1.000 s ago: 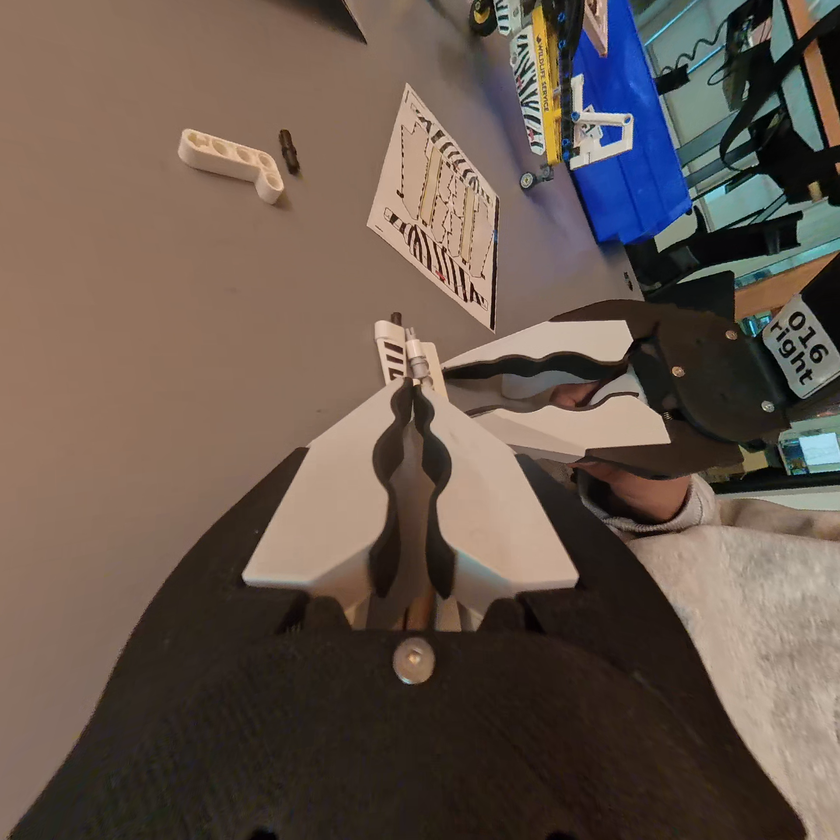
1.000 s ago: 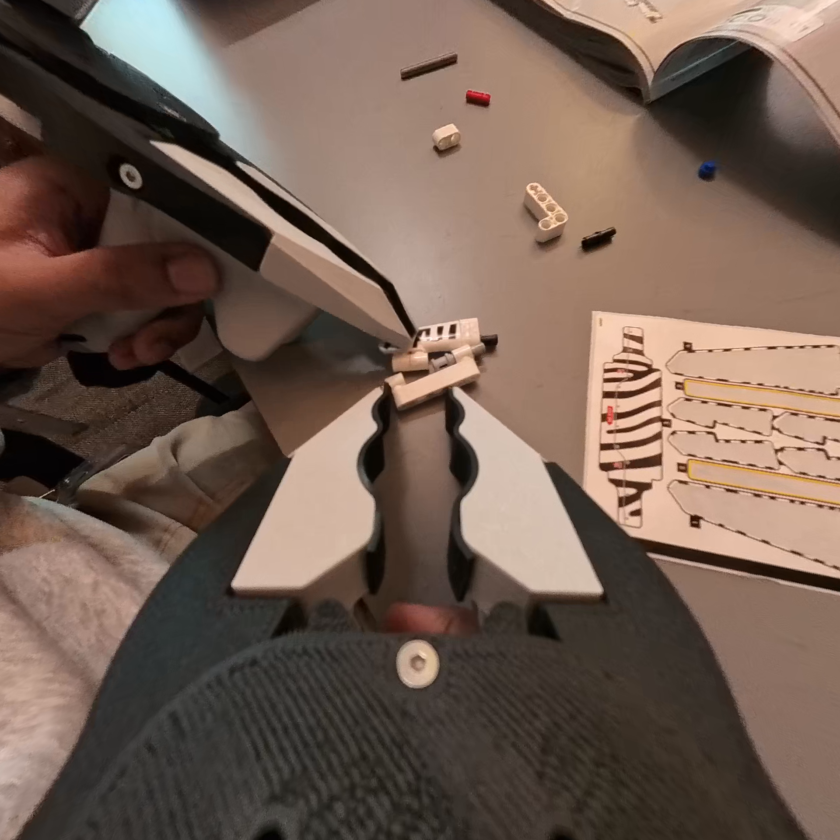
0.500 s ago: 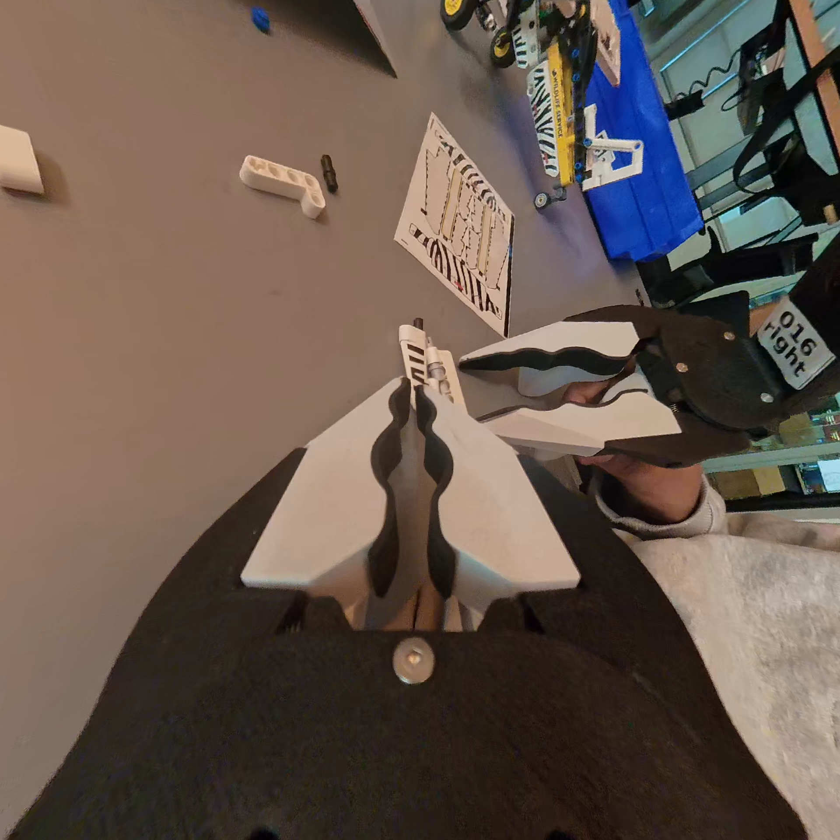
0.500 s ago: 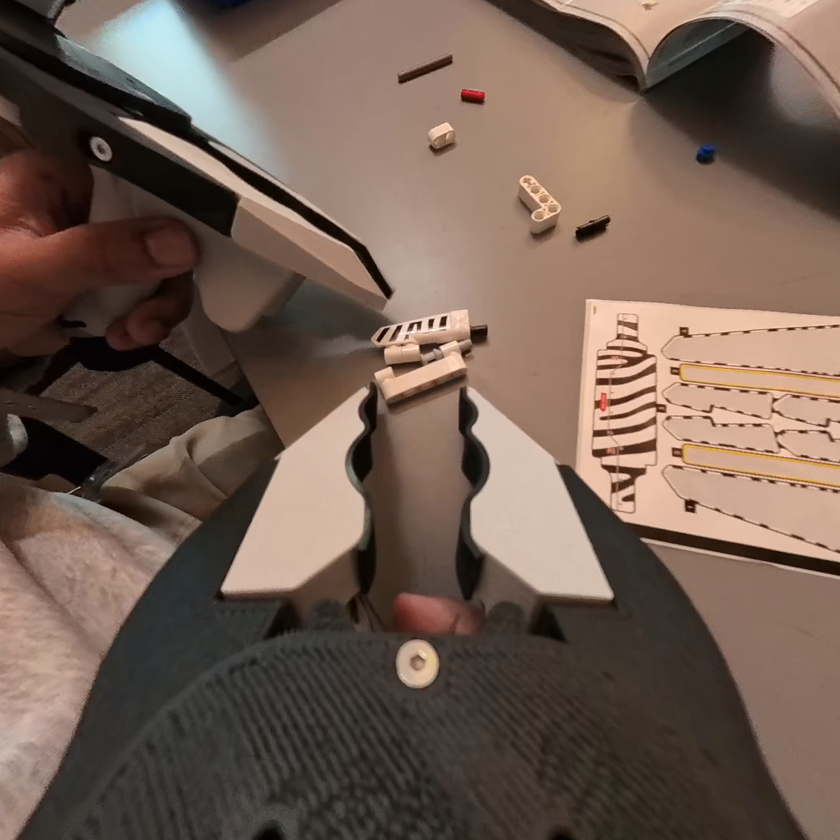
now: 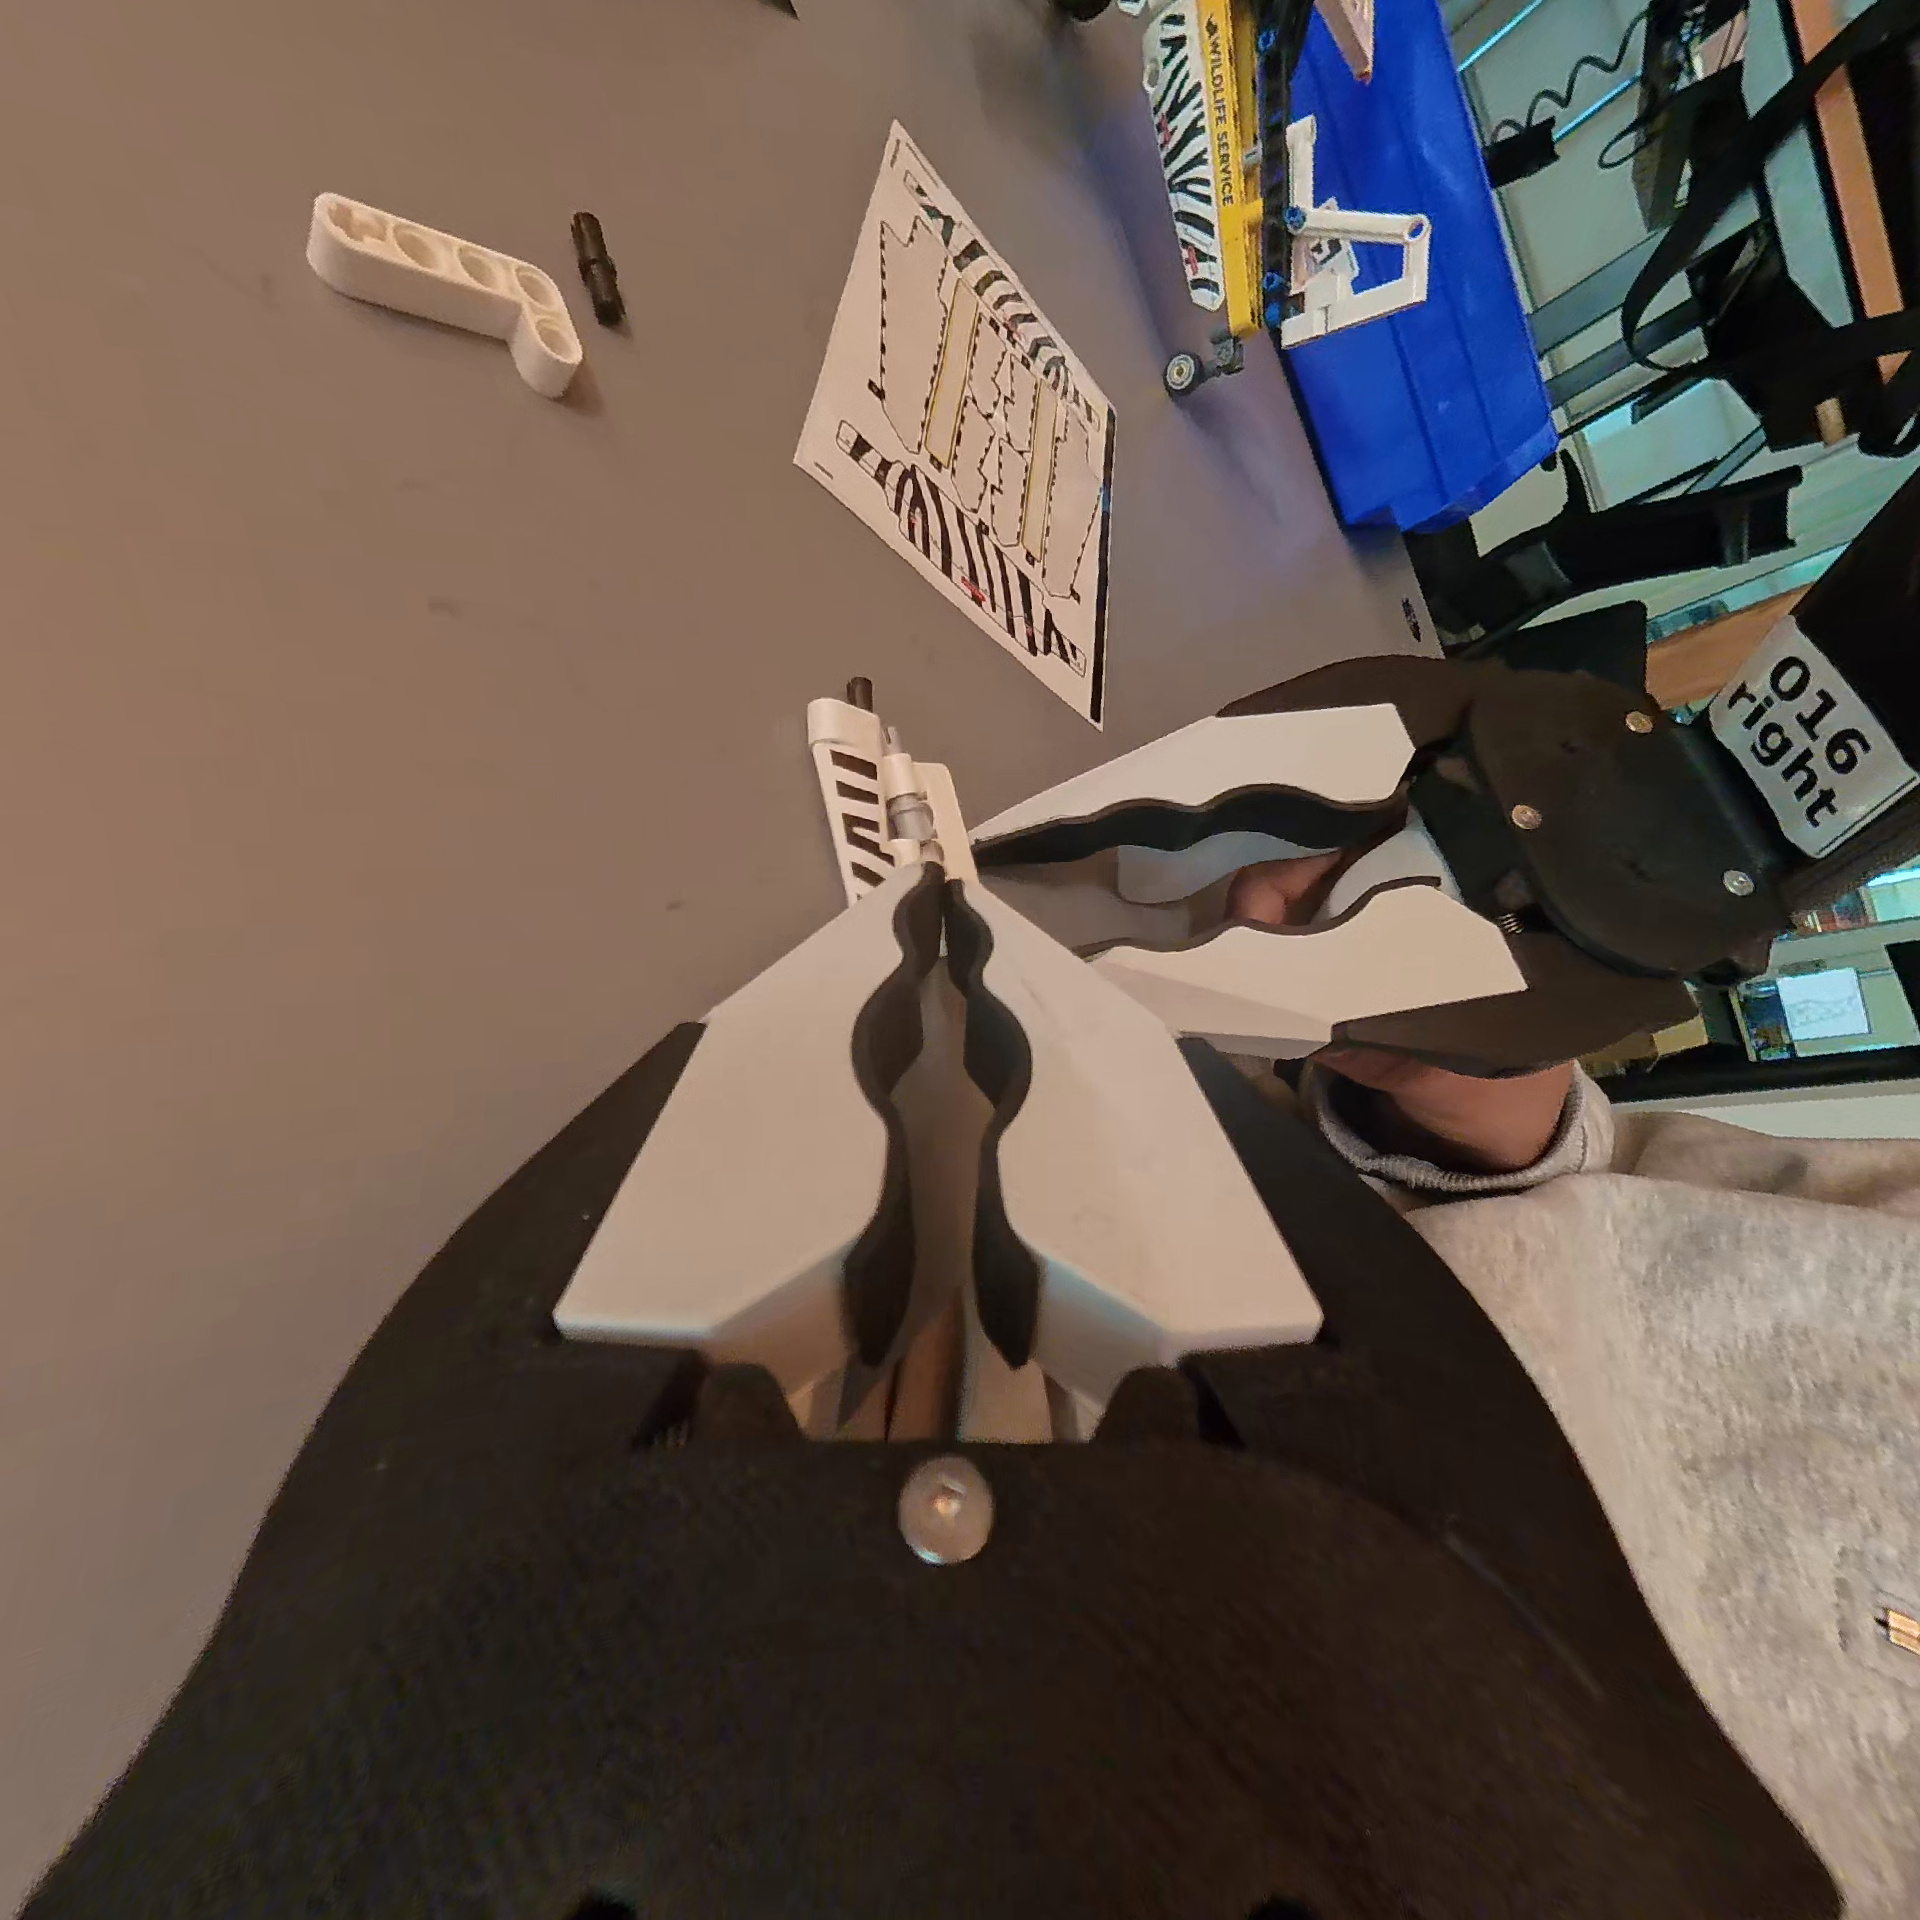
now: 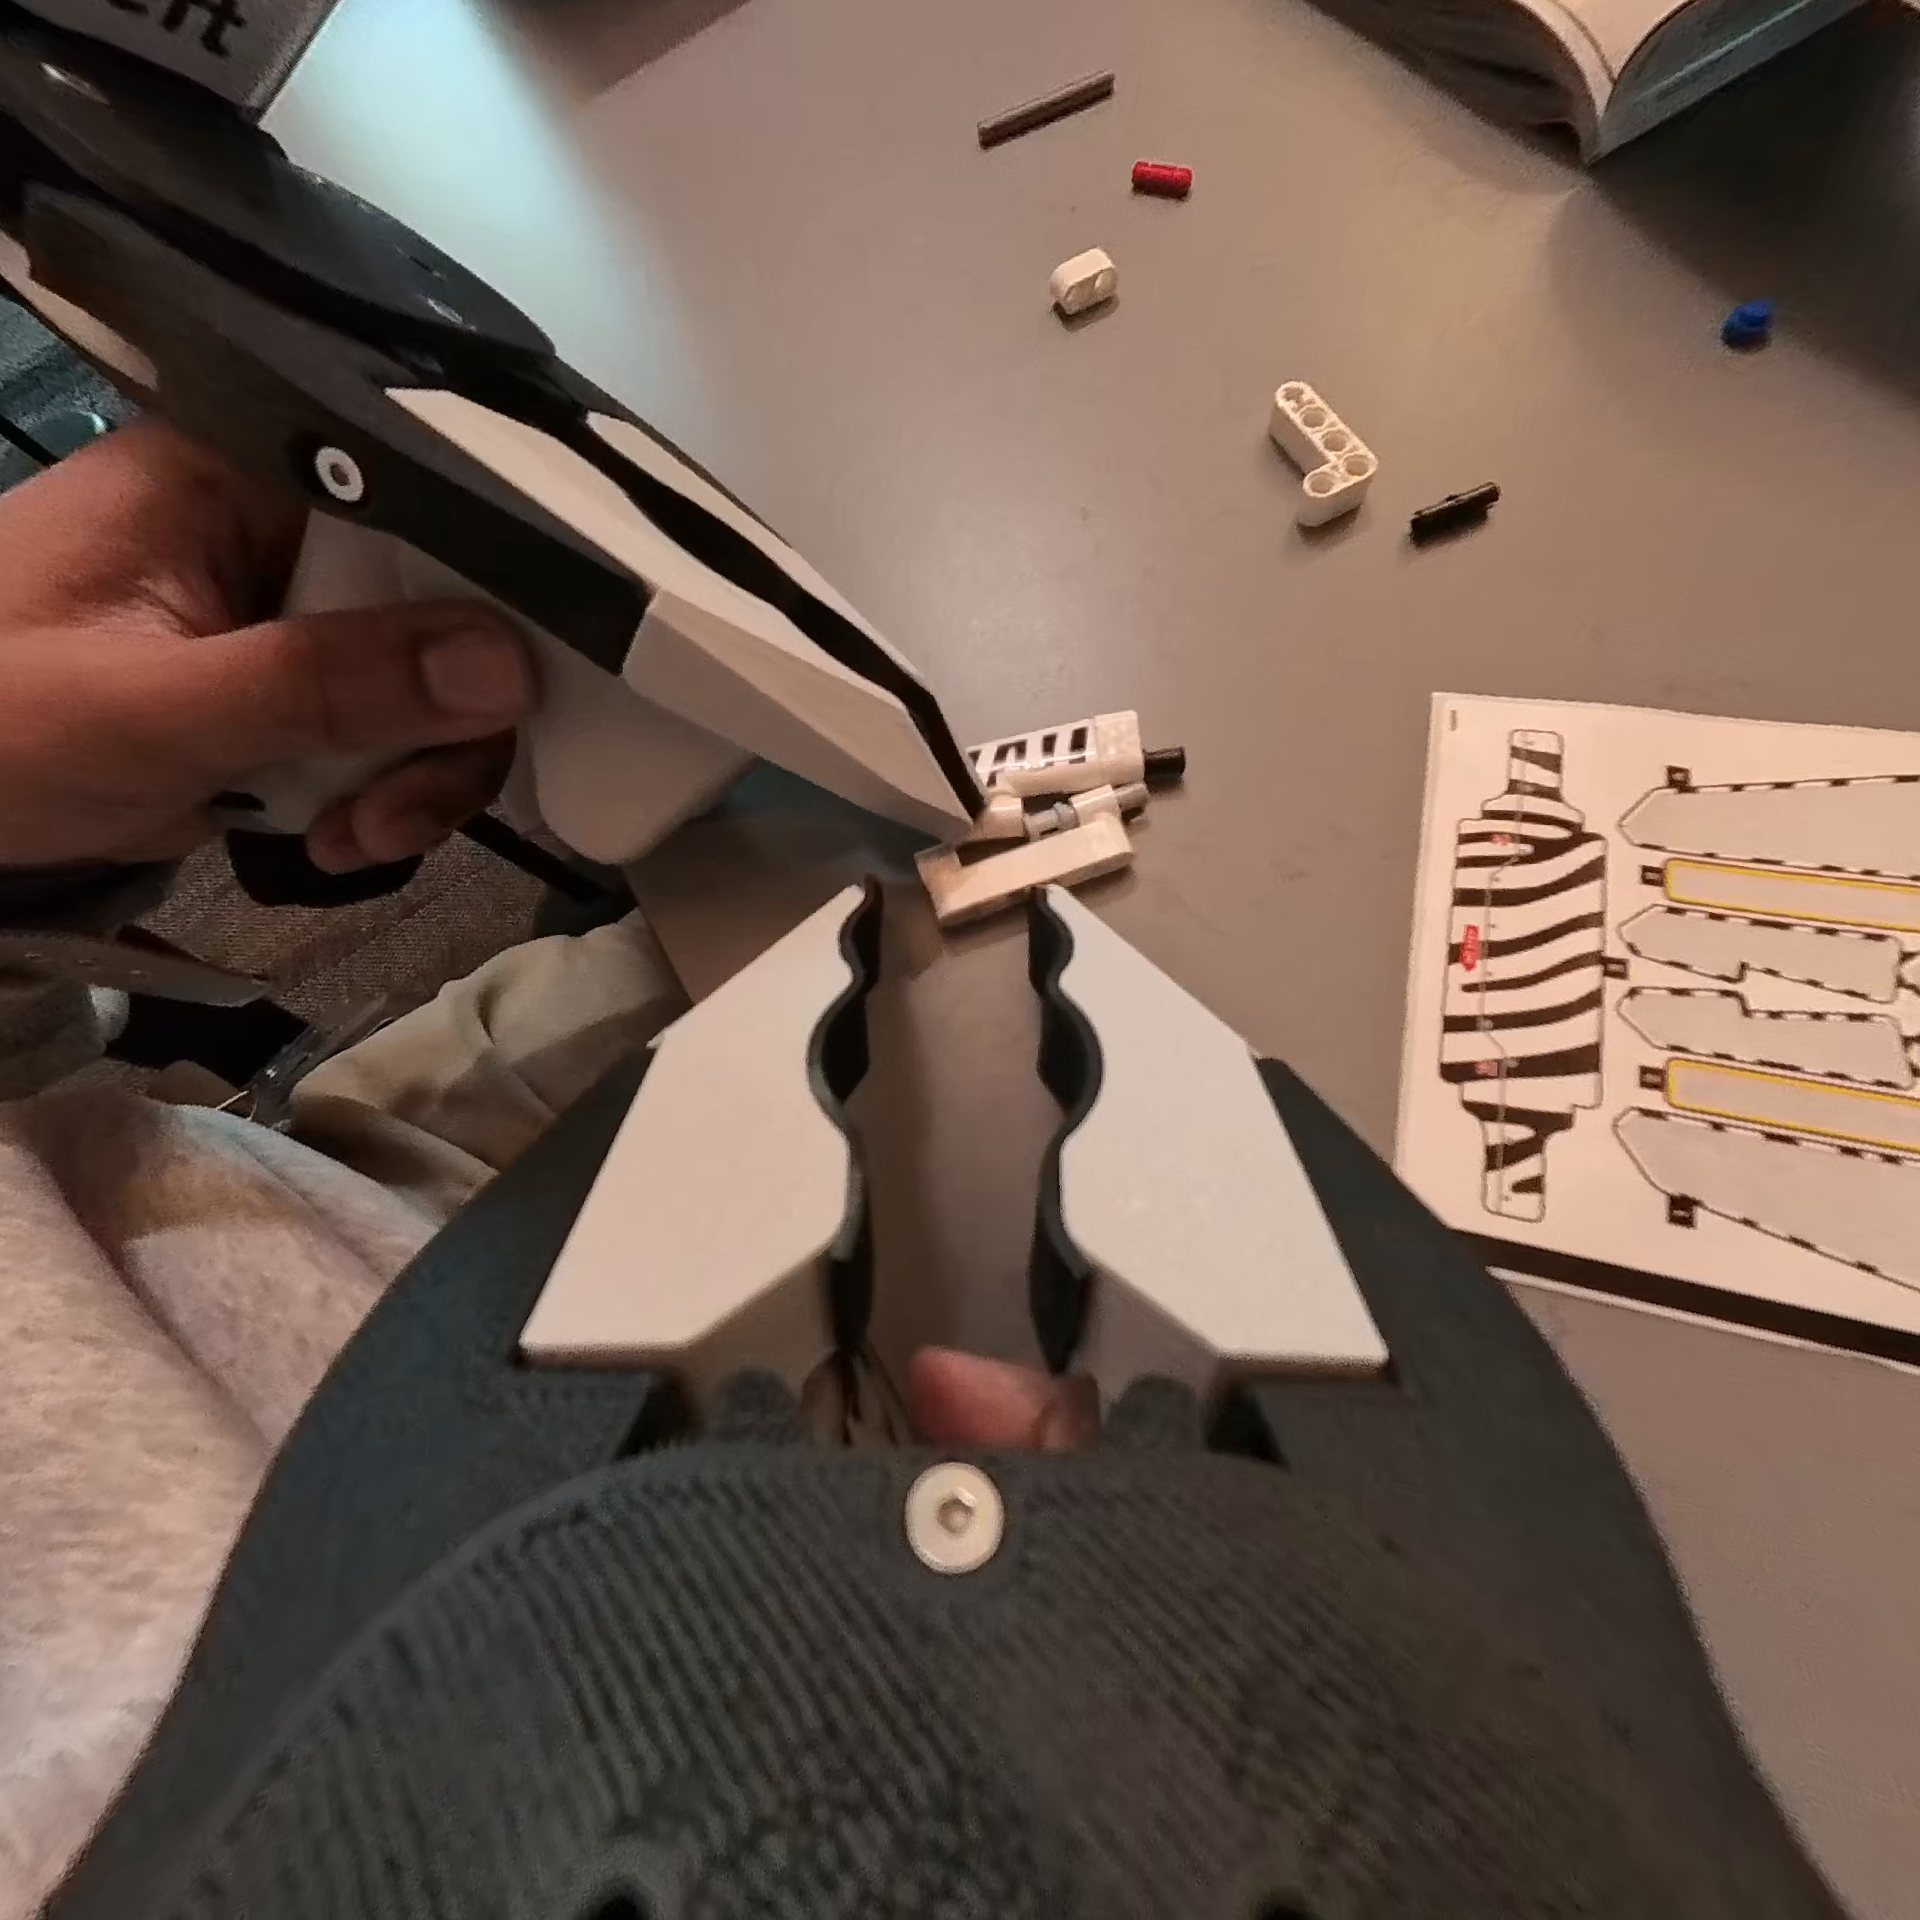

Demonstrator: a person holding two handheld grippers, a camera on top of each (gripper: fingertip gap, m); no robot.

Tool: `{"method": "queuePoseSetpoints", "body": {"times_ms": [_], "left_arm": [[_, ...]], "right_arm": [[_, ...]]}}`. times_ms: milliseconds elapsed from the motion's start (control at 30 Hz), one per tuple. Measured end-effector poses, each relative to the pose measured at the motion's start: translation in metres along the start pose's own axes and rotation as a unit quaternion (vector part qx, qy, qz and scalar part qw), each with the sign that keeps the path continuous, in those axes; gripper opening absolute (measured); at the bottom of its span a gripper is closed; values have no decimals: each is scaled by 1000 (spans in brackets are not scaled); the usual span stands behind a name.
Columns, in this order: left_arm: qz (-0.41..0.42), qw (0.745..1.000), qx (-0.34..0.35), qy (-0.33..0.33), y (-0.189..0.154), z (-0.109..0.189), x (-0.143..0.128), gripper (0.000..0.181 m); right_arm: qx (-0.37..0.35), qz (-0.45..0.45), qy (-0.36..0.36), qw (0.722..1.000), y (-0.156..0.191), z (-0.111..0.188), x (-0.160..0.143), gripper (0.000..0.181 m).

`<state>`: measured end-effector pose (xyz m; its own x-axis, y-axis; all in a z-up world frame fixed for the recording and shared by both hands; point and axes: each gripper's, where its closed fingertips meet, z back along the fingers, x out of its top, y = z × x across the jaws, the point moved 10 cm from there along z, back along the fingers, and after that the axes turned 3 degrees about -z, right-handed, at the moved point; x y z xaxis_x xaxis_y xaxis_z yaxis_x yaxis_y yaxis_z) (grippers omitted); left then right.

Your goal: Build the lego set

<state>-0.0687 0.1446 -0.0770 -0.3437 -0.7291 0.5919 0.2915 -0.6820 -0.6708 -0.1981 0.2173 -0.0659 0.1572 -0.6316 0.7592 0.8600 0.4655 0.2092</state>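
1. Left gripper (image 5: 940, 891) has its fingers pressed together on the near end of the small white lego assembly (image 5: 883, 800), which lies low over the grey table (image 5: 312, 727).
2. Right gripper (image 6: 951, 904) stands spread, its tips just beside the assembly's white beam, not gripping it.
3. On the assembly, a zebra-striped panel sits on the far side, and a black pin pokes out of its far end.
4. Beyond the assembly to the right lies the sticker sheet (image 6: 1683, 997) with zebra stripes.
5. Farther from the assembly rest a white bent beam (image 6: 1322, 451) and a black pin (image 6: 1452, 509) just beside it.
6. Still farther lie a small white connector (image 6: 1083, 278), a red bush (image 6: 1161, 177), a dark axle (image 6: 1044, 108), and a blue piece (image 6: 1748, 322).
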Motion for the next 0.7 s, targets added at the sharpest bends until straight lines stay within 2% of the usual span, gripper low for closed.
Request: {"method": "queuePoseSetpoints", "body": {"times_ms": [133, 267, 567, 700], "left_arm": [[-6, 999, -2, -34, 0, 12, 7, 0], [-24, 998, 36, -46, 7, 24, 9, 0], [-95, 994, 38, -34, 2, 18, 5, 1], [-96, 994, 28, -37, 2, 17, 4, 1]], "right_arm": [[-4, 0, 1, 1000, 0, 1, 0, 28], [-9, 4, -2, 1000, -2, 3, -2, 31], [-27, 25, -11, 999, -6, 6, -3, 32], [-29, 34, -17, 999, -5, 6, -5, 32]]}}
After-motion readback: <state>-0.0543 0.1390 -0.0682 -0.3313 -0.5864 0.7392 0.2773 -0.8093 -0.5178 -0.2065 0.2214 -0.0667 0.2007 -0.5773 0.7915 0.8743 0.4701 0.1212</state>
